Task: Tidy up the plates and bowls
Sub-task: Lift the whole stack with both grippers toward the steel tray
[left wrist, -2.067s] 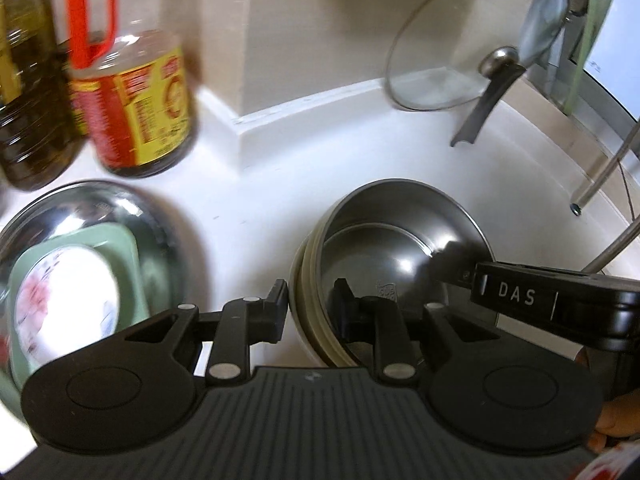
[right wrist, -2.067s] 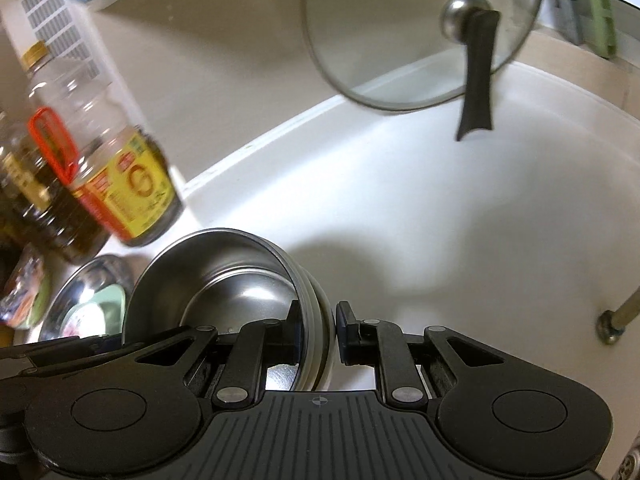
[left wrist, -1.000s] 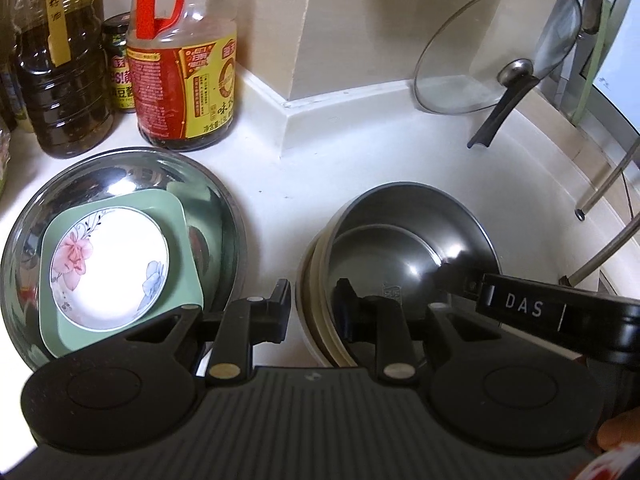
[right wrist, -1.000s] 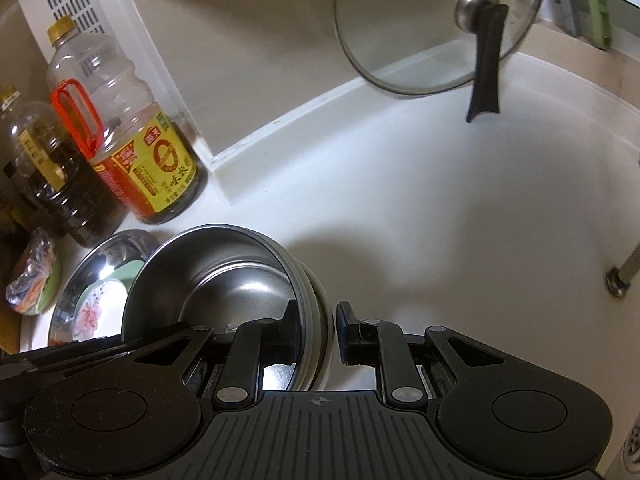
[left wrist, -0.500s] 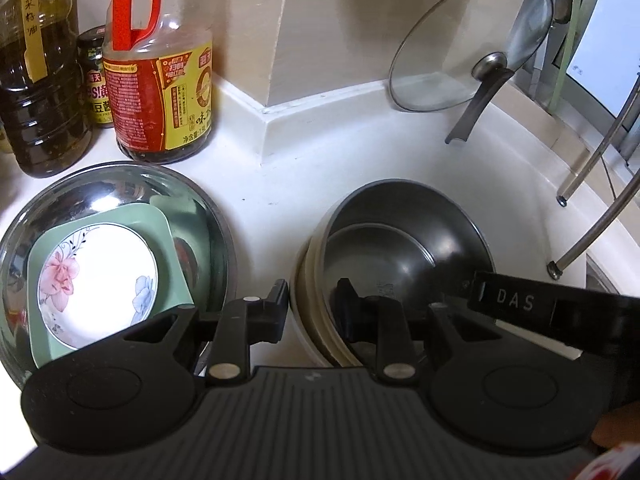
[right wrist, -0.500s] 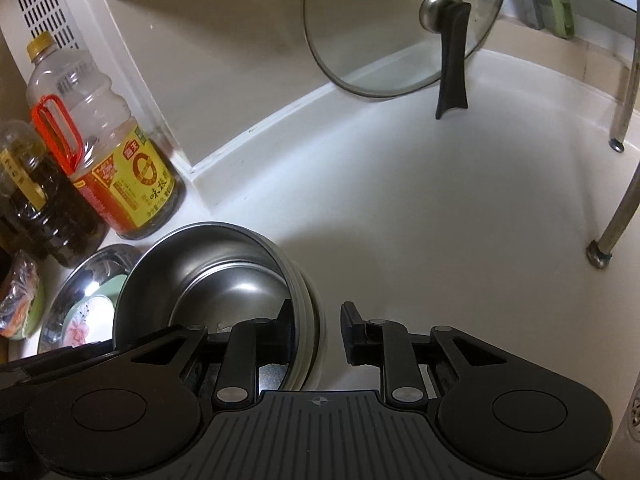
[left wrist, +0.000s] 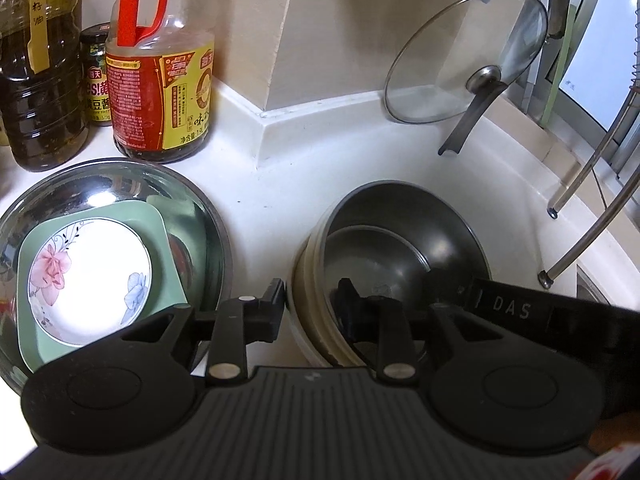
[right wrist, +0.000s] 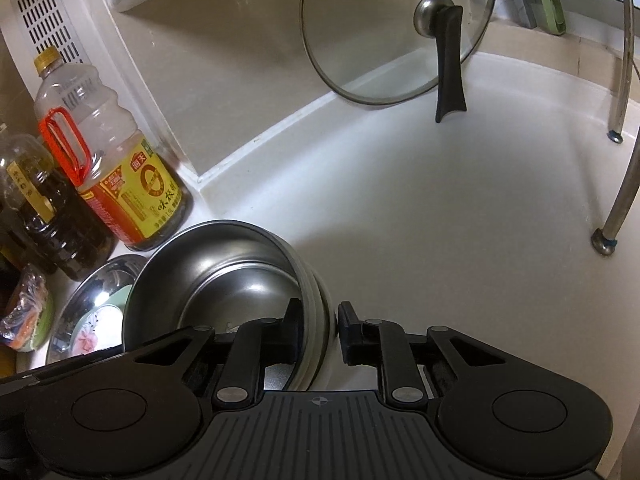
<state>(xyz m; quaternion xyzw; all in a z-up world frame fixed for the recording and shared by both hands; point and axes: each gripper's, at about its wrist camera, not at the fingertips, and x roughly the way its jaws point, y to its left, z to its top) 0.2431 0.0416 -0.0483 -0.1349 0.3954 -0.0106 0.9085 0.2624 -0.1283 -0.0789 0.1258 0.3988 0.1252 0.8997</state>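
Note:
A stack of steel bowls with cream outer walls (left wrist: 400, 240) sits on the white counter; it also shows in the right wrist view (right wrist: 240, 276). My left gripper (left wrist: 312, 304) straddles the stack's near-left rim, one finger outside and one inside. My right gripper (right wrist: 318, 320) straddles its right rim, with a small gap at the outer finger. To the left, a large steel basin (left wrist: 200, 216) holds a green square dish (left wrist: 160, 224) with a white flowered saucer (left wrist: 88, 276) on it.
Oil and sauce bottles (left wrist: 160, 80) stand at the back left against the wall. A glass pot lid (left wrist: 464, 56) leans on the back wall. Metal rack legs (left wrist: 580, 240) stand at the right on the counter (right wrist: 440, 220).
Both grippers and the bowl stack have shifted slightly over the counter; the views swayed. The right gripper's jaws have eased apart a little from the rim since one second ago.

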